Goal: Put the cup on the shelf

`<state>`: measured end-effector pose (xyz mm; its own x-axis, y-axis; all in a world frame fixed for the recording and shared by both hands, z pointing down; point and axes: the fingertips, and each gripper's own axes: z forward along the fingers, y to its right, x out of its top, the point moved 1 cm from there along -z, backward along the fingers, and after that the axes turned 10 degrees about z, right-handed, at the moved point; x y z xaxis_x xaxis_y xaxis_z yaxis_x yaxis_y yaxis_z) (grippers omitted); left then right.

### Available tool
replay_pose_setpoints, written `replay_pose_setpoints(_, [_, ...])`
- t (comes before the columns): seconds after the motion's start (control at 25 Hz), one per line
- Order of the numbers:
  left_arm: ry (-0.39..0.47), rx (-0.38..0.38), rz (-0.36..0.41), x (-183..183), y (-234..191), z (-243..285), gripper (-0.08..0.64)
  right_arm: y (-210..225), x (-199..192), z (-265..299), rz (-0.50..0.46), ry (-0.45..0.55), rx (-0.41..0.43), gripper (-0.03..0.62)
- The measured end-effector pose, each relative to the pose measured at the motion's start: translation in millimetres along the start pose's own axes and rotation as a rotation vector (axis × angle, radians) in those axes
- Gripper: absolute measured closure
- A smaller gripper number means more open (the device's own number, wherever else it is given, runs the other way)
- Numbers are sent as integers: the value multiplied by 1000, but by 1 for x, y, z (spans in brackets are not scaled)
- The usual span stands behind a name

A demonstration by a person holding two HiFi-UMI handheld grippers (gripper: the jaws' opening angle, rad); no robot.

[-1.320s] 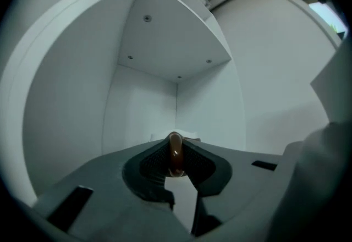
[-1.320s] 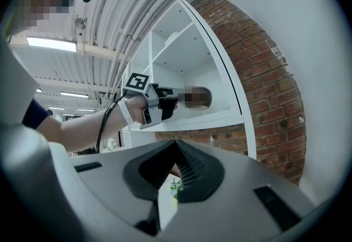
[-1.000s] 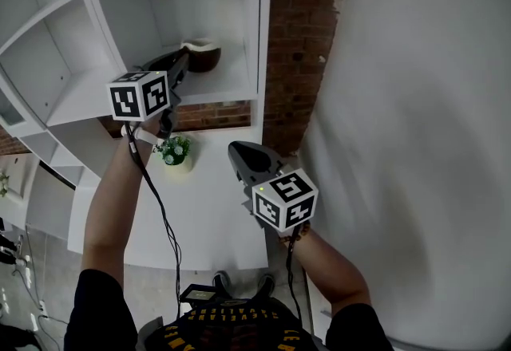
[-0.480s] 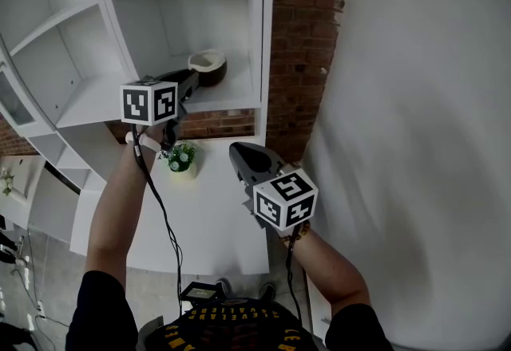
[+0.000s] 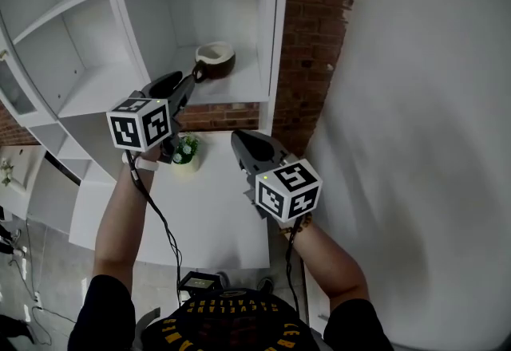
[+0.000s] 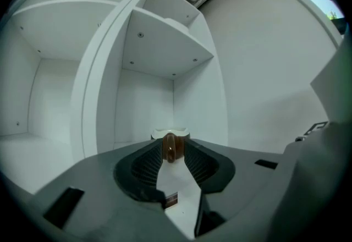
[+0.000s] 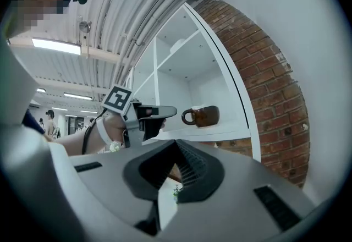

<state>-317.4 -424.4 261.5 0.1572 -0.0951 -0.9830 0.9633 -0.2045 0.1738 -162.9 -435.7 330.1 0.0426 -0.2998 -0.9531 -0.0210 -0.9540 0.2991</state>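
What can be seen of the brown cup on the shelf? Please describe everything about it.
The cup is a glossy brown mug, ceramic by its look, with a pale inside and a loop handle. It stands upright on the white shelf, in the right-hand compartment. Its handle points toward the left gripper, whose jaws are apart and stop just short of it, not touching. Only the shelf board touches the cup.

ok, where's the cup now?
Head view, upper centre: the cup stands on the white shelf, just past the open left gripper, not held.
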Motion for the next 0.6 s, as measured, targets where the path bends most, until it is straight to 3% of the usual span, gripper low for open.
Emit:
replay_pose_setpoints(0.28, [115,-82,79,-23,42,-55,457,-14,-12,6,5,-15,30,586])
replay_pose_setpoints(0.44, [152,-96,27,-58,55,-83,457,-17,-39,7,31,-49,35,586])
replay_pose_setpoints(0.6, [118,-82,-38,-105,62,-103,457,-16,-61,6,61,-85,25,586])
